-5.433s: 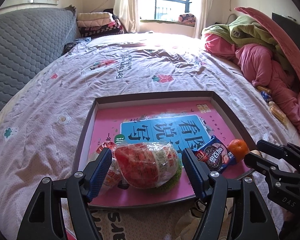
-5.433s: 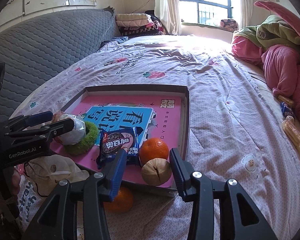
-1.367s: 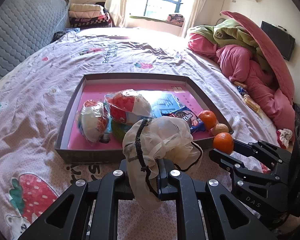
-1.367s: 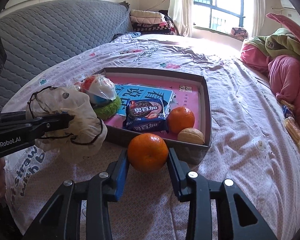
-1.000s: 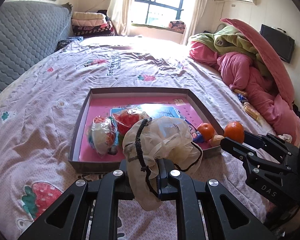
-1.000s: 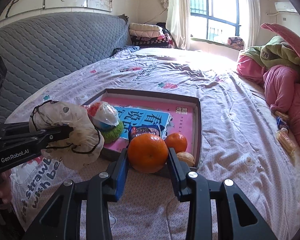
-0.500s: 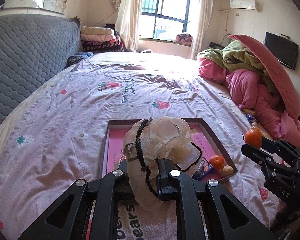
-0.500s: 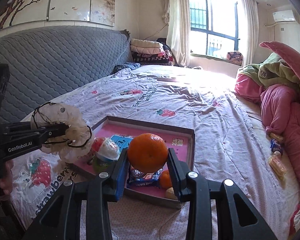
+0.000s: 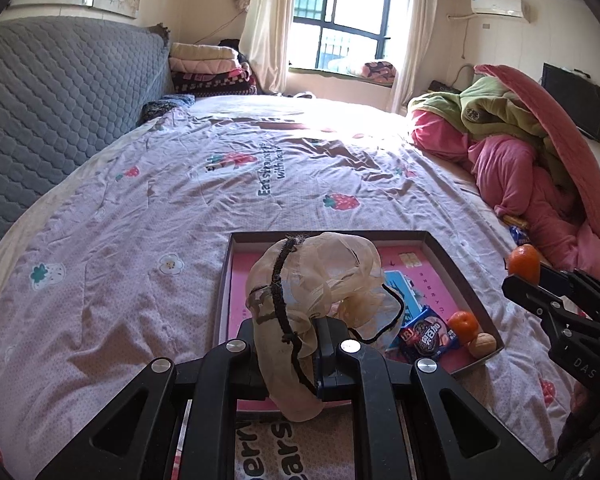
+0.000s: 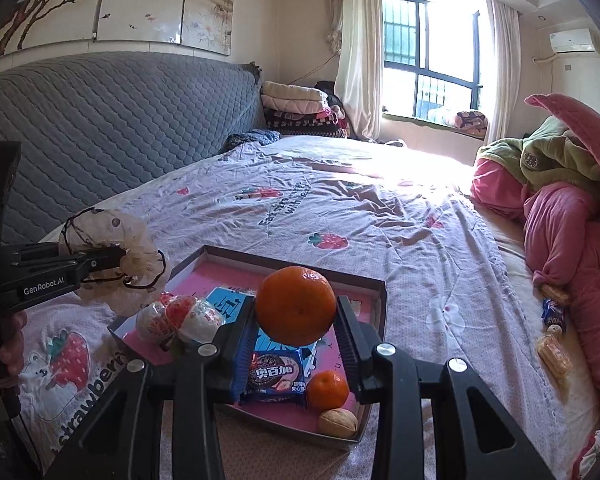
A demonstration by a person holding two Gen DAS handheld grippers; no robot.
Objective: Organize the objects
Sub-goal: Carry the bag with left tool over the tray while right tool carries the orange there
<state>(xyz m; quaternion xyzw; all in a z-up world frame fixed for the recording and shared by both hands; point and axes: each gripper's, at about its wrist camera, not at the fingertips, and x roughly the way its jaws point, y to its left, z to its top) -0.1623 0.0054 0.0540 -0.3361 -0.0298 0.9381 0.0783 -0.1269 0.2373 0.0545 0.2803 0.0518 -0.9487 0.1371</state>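
Note:
My left gripper (image 9: 287,346) is shut on a beige gauzy scrunchie with black trim (image 9: 312,280), held high above the near left corner of the box; it also shows in the right wrist view (image 10: 112,256). My right gripper (image 10: 296,320) is shut on an orange tangerine (image 10: 296,305), held above the box; it shows in the left wrist view (image 9: 523,263) too. Below lies a shallow pink-lined box (image 9: 440,252) holding a blue cookie packet (image 10: 274,376), a second tangerine (image 10: 327,390), a walnut (image 10: 337,422) and wrapped red-white snacks (image 10: 180,318).
The box sits on a lilac strawberry-print bedspread (image 9: 260,184). A grey quilted headboard (image 10: 100,120) is at the left. Pink and green bedding (image 9: 532,152) is piled at the right, with snack packets (image 10: 554,344) beside it. Folded blankets (image 9: 212,70) lie by the window.
Both grippers have risen and pulled back from the box, each still holding its object. Five seconds ago both were open and low at the box.

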